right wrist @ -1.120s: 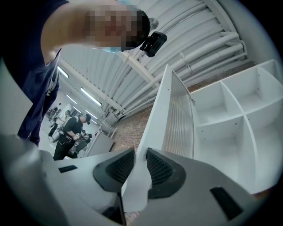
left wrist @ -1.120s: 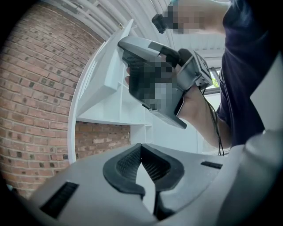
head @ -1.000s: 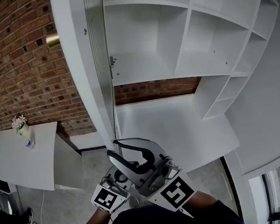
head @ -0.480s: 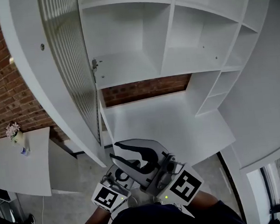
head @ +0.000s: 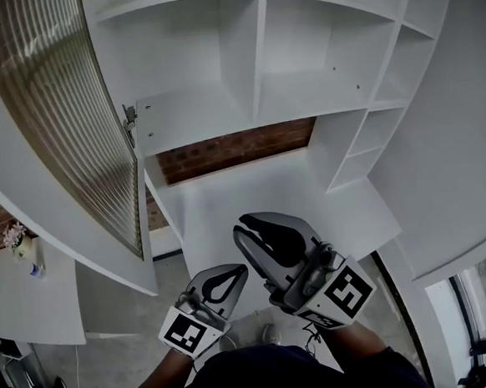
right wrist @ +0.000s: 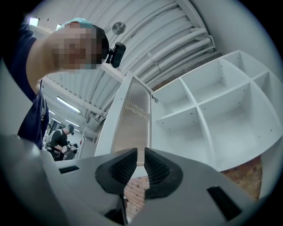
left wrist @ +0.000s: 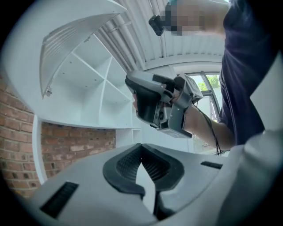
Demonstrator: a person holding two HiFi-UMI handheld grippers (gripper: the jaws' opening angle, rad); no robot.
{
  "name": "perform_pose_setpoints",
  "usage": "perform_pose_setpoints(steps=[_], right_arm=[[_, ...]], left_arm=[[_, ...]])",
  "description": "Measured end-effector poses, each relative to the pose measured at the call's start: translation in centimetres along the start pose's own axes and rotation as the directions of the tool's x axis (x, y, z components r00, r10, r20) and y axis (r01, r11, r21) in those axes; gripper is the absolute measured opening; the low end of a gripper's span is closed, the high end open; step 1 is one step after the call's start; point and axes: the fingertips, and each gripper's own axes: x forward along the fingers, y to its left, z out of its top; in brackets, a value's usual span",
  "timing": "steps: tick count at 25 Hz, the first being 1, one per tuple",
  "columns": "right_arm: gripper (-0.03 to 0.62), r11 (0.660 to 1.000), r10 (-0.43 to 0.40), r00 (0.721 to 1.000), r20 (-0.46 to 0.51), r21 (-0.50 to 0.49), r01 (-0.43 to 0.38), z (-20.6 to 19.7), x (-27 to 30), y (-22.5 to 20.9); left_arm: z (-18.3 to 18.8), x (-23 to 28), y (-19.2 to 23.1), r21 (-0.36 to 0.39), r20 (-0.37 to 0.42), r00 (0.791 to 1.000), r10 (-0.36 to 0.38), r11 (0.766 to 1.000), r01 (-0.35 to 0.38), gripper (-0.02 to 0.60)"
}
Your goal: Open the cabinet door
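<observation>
The cabinet door (head: 71,135) is seen swung well out from the open shelves (head: 301,76). It lies up and to the left of both sets of fingers and well apart from them, and nothing is touched by either tool. The left gripper (head: 235,272) is held with its fingertips together and nothing between them. The jaws of the right gripper (head: 247,226) are closing. A narrow gap is left between the pads, and only the distant door is seen through it, so nothing is held.

The door is judged to be a stiff, hinged panel: a smooth white frame around a ribbed, translucent insert that may be fragile. It should swing lightly on its hinges, though the painted frame could prove slippery. If more swing is wanted, hold is best taken on the frame's free edge — farthest from the hinge (head: 130,116) — and not on the ribbed insert. No handle can be made out for certain.
</observation>
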Motion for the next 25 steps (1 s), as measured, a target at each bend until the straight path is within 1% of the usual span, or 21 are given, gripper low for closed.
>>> perform_pose_setpoints(steps=[8,14,16,20,25], right_arm=[[0.042,0.998,-0.067,0.997,-0.024,0.013,0.067,-0.9,-2.6,-3.0],[0.029,0.997,-0.075,0.995,-0.063,0.03,0.077,-1.8,-3.8,-3.9],[0.028,0.997,-0.08,0.995,-0.063,0.019,0.081,-2.1,-4.1,-4.3],[0.027,0.996,-0.084,0.995,-0.061,0.026,0.086,-2.3,-4.1,-4.7],[0.026,0.997,-0.072,0.994,-0.079,0.03,0.075,-2.6,-4.1,-4.7]], left_arm=[[0.9,2.3,-0.3,0.003,0.018,1.0,-0.013,1.0,0.013,0.006],[1.6,3.0,0.3,0.009,0.025,1.0,0.003,1.0,-0.003,0.006],[1.6,3.2,0.5,0.013,0.022,1.0,0.007,1.0,-0.008,0.006],[1.7,3.4,0.9,0.019,0.02,1.0,0.011,1.0,-0.011,0.006],[1.9,3.7,1.1,0.024,0.026,1.0,0.014,1.0,-0.015,0.006]])
